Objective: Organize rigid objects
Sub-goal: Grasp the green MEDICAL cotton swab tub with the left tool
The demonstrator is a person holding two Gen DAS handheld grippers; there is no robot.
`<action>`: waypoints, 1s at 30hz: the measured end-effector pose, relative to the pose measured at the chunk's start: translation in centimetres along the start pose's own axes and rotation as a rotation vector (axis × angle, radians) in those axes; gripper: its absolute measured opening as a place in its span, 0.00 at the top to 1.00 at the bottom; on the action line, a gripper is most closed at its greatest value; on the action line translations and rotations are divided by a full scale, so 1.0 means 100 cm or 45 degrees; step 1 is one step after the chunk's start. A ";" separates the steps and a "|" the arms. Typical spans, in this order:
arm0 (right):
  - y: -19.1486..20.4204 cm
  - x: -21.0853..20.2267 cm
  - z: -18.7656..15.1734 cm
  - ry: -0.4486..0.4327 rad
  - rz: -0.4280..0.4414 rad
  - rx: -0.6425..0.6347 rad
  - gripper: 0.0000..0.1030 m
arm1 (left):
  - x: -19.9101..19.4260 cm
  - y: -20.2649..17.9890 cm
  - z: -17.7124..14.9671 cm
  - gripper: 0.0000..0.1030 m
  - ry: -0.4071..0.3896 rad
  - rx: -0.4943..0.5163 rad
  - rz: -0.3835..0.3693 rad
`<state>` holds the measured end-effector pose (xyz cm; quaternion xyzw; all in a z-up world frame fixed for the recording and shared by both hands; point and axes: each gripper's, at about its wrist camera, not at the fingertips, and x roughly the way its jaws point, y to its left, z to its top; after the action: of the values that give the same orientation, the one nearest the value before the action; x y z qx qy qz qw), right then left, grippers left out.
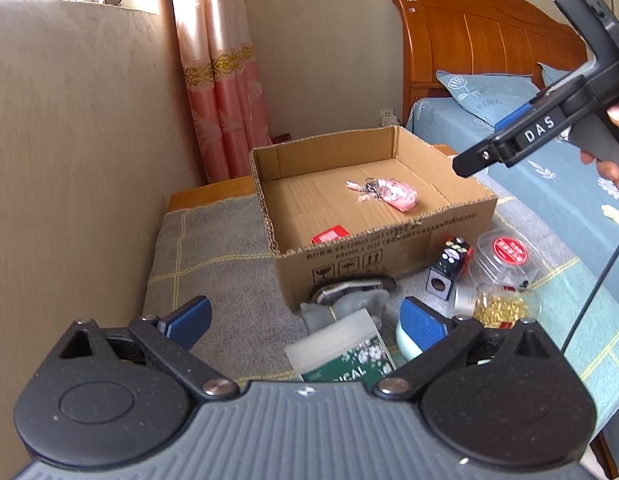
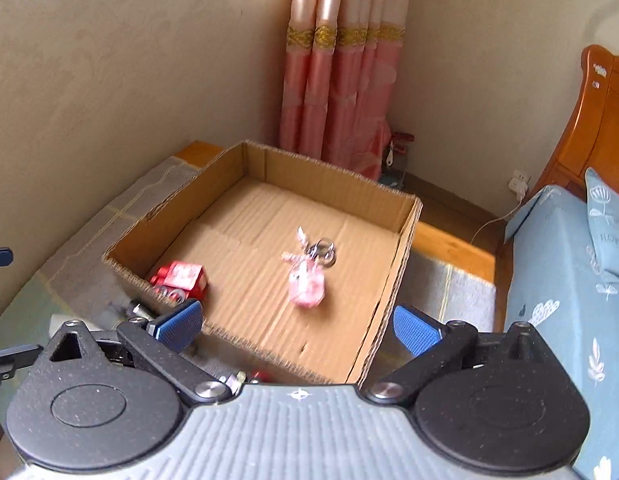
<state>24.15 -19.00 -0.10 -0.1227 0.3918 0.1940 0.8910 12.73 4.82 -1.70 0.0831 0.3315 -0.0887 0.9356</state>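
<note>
Corrugated box (image 2: 265, 256) holds pink keychain (image 2: 307, 280), red pack (image 2: 181, 276). Clear round jar (image 1: 505, 258), dice (image 1: 453, 258) outside. Left gripper (image 1: 305, 320), right gripper (image 2: 297, 326): ribbed blue pads, jaws spread, empty.

box (image 1: 389, 236): far centre on mat (image 1: 213, 264) | keychain (image 1: 389, 192): in box, middle | small carton (image 1: 329, 235): in box, near-left corner | jar (image 1: 505, 256), dice (image 1: 453, 258): near-right, outside box

Beige walls (image 2: 109, 80) — pink curtain (image 2: 341, 80), wooden headboard (image 1: 489, 36)
</note>
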 end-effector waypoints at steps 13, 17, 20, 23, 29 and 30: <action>0.061 -0.030 -0.107 0.005 0.029 0.002 0.00 | 0.012 -0.008 -0.034 0.03 0.091 -0.032 -0.085; 0.082 -0.031 -0.138 0.037 0.047 0.004 0.00 | 0.024 -0.015 -0.038 0.03 0.099 -0.024 -0.104; 0.098 -0.028 -0.156 0.054 0.026 -0.005 0.00 | 0.037 -0.020 -0.040 0.03 0.115 -0.019 -0.091; 0.108 -0.021 -0.165 0.054 -0.042 -0.018 0.00 | 0.047 -0.019 -0.046 0.03 0.148 -0.027 -0.068; 0.106 -0.020 -0.181 0.054 -0.149 -0.043 0.00 | 0.042 0.000 -0.063 0.03 0.194 -0.066 -0.060; 0.101 -0.019 -0.183 0.062 -0.162 -0.025 0.00 | 0.041 0.004 -0.065 0.03 0.198 -0.069 -0.050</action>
<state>6.57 -17.23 -11.48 -0.1609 0.4028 0.1379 0.8904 11.98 6.16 -9.26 0.0578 0.4071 -0.0914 0.9069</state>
